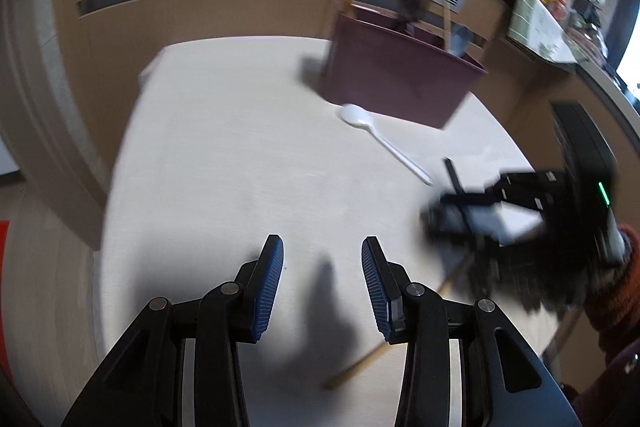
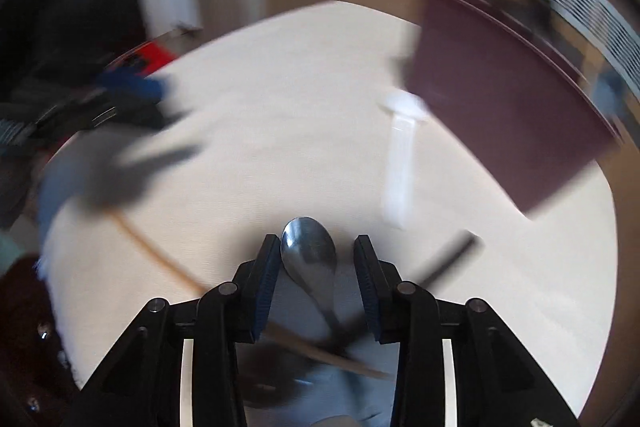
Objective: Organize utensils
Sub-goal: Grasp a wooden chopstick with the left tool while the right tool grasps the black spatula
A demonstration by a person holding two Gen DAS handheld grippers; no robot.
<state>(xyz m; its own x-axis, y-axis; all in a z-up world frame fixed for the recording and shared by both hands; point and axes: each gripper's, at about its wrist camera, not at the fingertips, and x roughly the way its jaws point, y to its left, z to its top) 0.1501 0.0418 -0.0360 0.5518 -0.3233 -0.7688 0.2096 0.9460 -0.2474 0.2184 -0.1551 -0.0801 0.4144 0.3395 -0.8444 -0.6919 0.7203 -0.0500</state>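
A metal spoon (image 2: 310, 255) lies on the cream cloth-covered table (image 2: 280, 147) near its front edge, between the spread fingers of the right gripper (image 2: 316, 247). Its bowl is smooth, oval and dull grey, and it points toward the far edge of the table; the thin handle runs back under the gripper. The left pad looks to be at the bowl's rim, the right pad clear of it; whether either presses cannot be told.

A white plastic spoon (image 1: 384, 141) lies further in, its rounded bowl just beside the foot of the maroon utensil bin (image 1: 396, 75) and its slim handle slanting toward the right edge. A black stick (image 2: 448, 263) and thin wooden sticks (image 2: 160, 251) lie across the cloth near the front.

The left gripper (image 1: 322, 259) hovers over bare cloth with its ribbed blue pads apart and nothing between them.
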